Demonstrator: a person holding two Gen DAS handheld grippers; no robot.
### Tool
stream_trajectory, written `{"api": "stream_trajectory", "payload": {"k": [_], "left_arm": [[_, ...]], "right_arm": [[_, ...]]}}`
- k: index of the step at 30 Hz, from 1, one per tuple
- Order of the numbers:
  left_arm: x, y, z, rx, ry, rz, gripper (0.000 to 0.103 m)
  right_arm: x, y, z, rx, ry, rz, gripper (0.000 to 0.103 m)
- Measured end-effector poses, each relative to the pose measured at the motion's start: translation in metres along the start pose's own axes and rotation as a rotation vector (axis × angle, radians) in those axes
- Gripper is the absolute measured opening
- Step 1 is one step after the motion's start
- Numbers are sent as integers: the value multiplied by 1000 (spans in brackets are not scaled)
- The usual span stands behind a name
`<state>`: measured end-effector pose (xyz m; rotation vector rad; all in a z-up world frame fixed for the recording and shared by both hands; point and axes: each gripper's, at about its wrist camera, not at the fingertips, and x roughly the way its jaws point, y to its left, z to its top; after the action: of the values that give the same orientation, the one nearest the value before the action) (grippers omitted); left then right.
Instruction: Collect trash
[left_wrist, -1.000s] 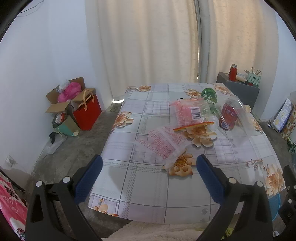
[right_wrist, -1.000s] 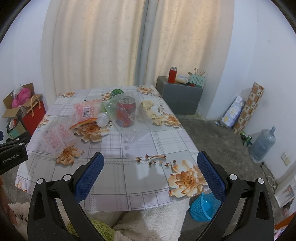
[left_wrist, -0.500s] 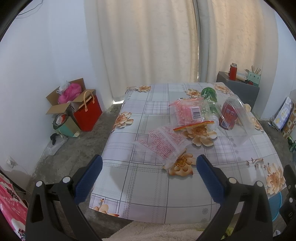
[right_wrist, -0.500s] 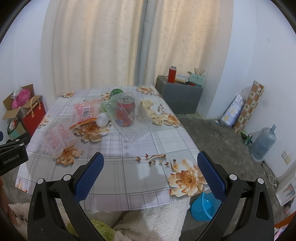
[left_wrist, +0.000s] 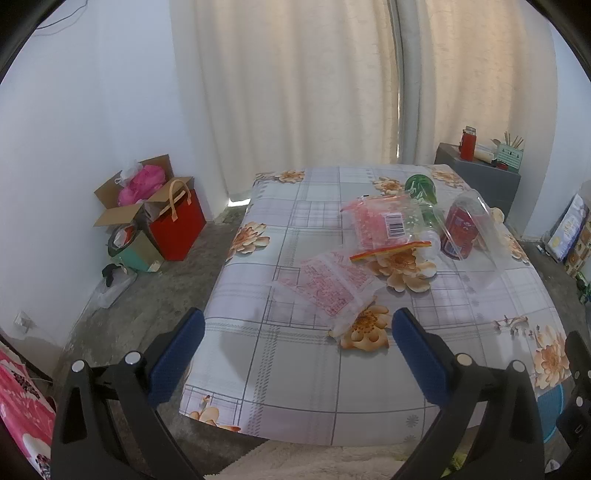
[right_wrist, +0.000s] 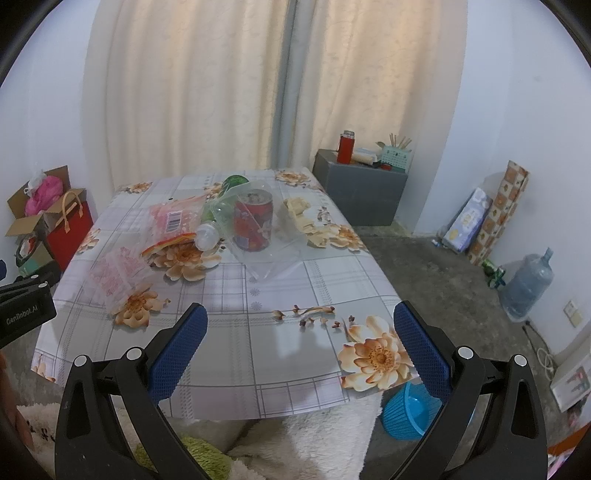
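Left wrist: pink wrapper (left_wrist: 327, 291) lies beyond the spread jaws.

The counter (right_wrist: 229, 343) wears a checked cloth printed with orange flowers. On it lie a pink packet (left_wrist: 325, 288), a pink zip bag (left_wrist: 384, 225), a green bottle (right_wrist: 221, 206) on its side, and a clear bag (right_wrist: 273, 254) around an upright red can (right_wrist: 253, 225).
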<state>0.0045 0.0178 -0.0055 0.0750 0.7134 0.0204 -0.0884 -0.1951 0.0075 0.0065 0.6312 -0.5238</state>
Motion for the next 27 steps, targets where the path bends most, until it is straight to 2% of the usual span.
{"api": "stream_trajectory", "payload": {"k": [17, 27], "left_arm": [[6, 2, 1, 11, 16, 8, 99], [50, -7, 4, 32, 118, -26, 99]], "right_arm": [[1, 4, -5, 5, 14, 6, 97], [47, 14, -9, 1, 157, 60, 97]]}}
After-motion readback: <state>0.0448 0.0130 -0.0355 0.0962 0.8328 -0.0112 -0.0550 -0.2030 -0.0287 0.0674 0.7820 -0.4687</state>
